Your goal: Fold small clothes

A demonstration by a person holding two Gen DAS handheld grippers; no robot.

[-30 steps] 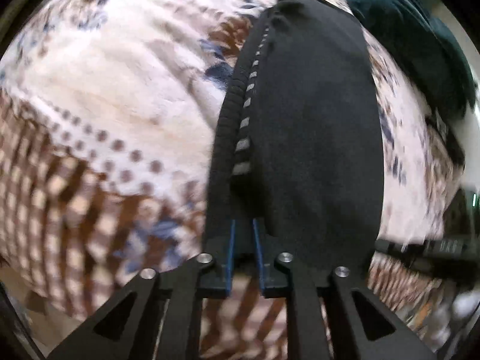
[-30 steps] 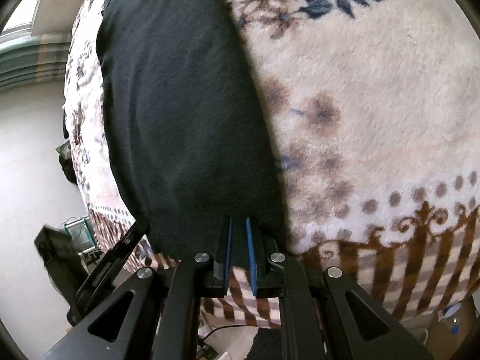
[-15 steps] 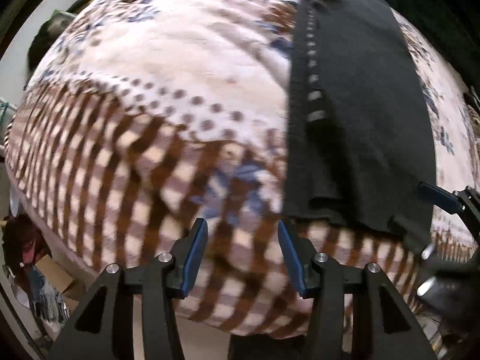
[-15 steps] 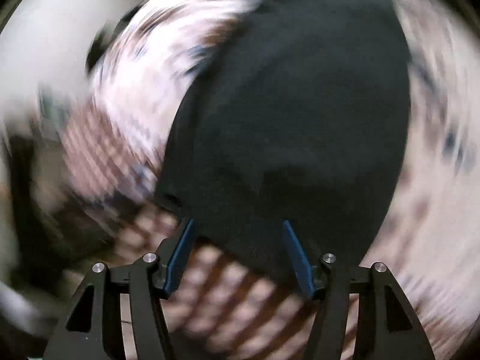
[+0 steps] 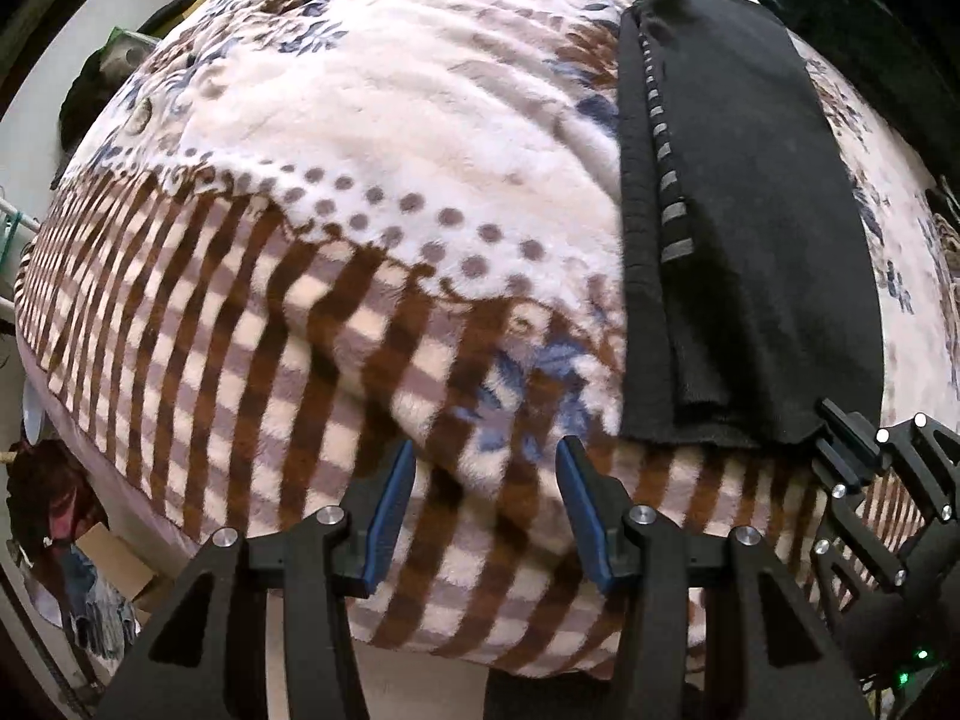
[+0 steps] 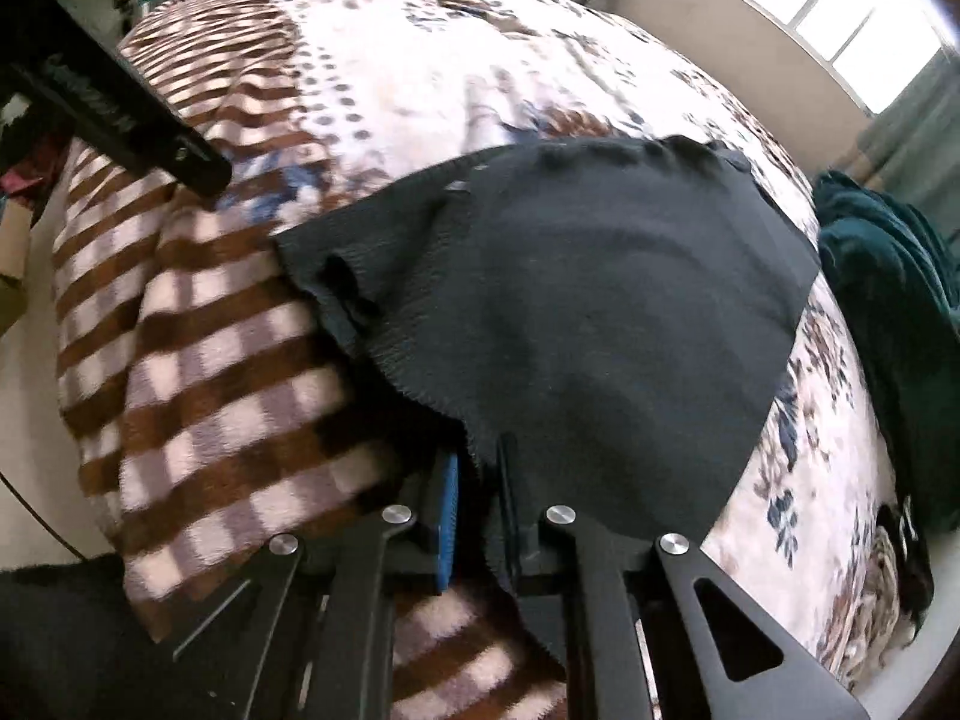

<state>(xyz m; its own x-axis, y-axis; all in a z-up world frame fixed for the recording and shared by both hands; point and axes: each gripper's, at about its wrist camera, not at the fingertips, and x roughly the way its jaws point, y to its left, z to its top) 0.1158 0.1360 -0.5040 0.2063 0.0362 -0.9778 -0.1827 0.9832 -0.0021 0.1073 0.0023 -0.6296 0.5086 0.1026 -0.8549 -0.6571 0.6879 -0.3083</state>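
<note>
Black knit fabric fills the bottom centre of the right wrist view, where the right gripper [image 6: 480, 510] is pinching the near hem of the dark garment [image 6: 570, 300]; the blue pad on one finger shows just left of the cloth, the other finger is covered by it. In the left wrist view the left gripper [image 5: 483, 510] sits at lower centre, fingers spread wide with nothing between them, hanging over the checked brown edge of the blanket [image 5: 300, 360].

The garment lies flat on the blanket as a long narrow strip, right of centre in the left wrist view [image 5: 750, 240], running from the near hem to the upper right of the frame. A grey-and-black striped trim [image 5: 666, 180] runs along its left side, with a folded layer edge showing beside it. The right gripper appears at the lower right of that view, touching the strip's near right corner.

Handling guess: light, soft, floppy knit, not slippery against the fuzzy blanket, which will likely drag on it. It will sag if lifted by one corner only. Best grip is the two near hem corners; the left corner is free, just right of the open gripper.

Further back, a dark teal cloth [image 6: 888, 300] lies at the right edge, near the garment's far end, and a window [image 6: 852, 18] sits upper right.
</note>
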